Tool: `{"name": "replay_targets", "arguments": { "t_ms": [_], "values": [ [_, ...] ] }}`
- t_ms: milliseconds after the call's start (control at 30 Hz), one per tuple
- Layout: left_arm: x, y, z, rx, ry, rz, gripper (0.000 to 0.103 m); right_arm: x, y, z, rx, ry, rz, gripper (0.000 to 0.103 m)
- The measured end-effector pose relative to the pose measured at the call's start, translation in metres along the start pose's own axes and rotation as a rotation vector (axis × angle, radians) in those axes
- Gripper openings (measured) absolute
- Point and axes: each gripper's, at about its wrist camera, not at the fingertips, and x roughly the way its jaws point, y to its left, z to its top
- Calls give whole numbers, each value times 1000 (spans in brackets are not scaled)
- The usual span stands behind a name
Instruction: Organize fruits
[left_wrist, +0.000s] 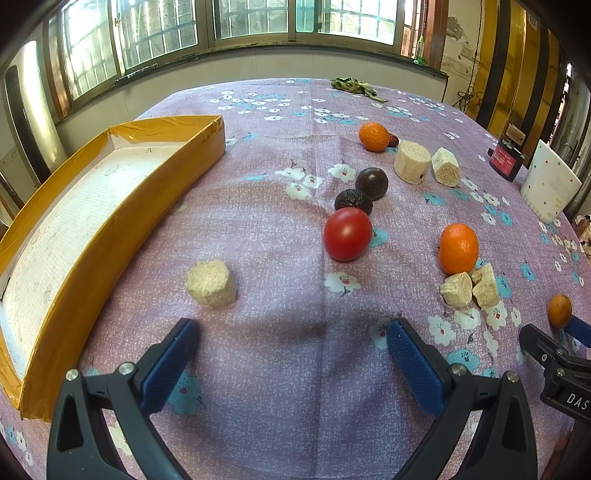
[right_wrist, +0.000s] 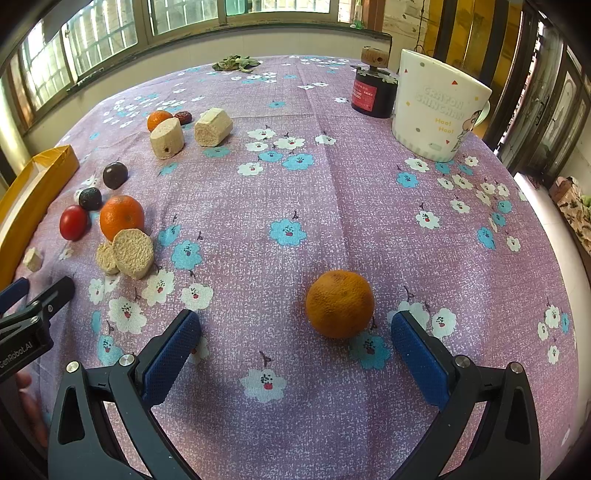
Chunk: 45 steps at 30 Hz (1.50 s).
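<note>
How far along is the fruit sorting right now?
Nothing looks done: the yellow tray holds no fruit. In hand: the open right gripper is closing in on the nearest orange; the left gripper is open and holds nothing. Left: the tomato, two dark fruits, other oranges.

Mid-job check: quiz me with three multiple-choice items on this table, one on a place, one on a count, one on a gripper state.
1. Where is the wrinkled orange mandarin nearest the right gripper?
A. in the yellow cardboard tray
B. on the cloth just ahead of the open fingers
C. inside the white mug

2. How many orange fruits lie on the purple flowered tablecloth?
A. one
B. three
C. five

3. What is the left gripper doing?
A. open, holding nothing
B. shut on the red tomato
C. shut on a beige block

Answers: 1 B, it sits on cloth before the fingers. 2 B, the right wrist view shows three. 3 A, only cloth lies between its fingers.
</note>
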Motion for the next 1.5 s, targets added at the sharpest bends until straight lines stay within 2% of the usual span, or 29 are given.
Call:
{"name": "replay_targets", "arguments": {
  "t_ms": [233, 533, 733, 900, 1133, 1500],
  "values": [
    [-2, 4, 1, 3, 3, -16, 103, -7, 9, 4, 5, -6, -30, 103],
    [-48, 37, 9, -2, -136, 4, 103, -68, 37, 11, -43, -154, -13, 103],
    [-74, 55, 11, -17, -189, 13, 103, -95, 52, 11, -84, -227, 4, 103],
    [-90, 65, 12, -33, -233, 19, 103, -105, 58, 8, -94, -238, 23, 103],
    [-102, 59, 11, 5, -272, 18, 103, -111, 63, 5, -102, -247, 31, 103],
    [-104, 58, 8, 12, -275, 8, 103, -110, 65, 4, -101, -231, 34, 103]
  ]
}}
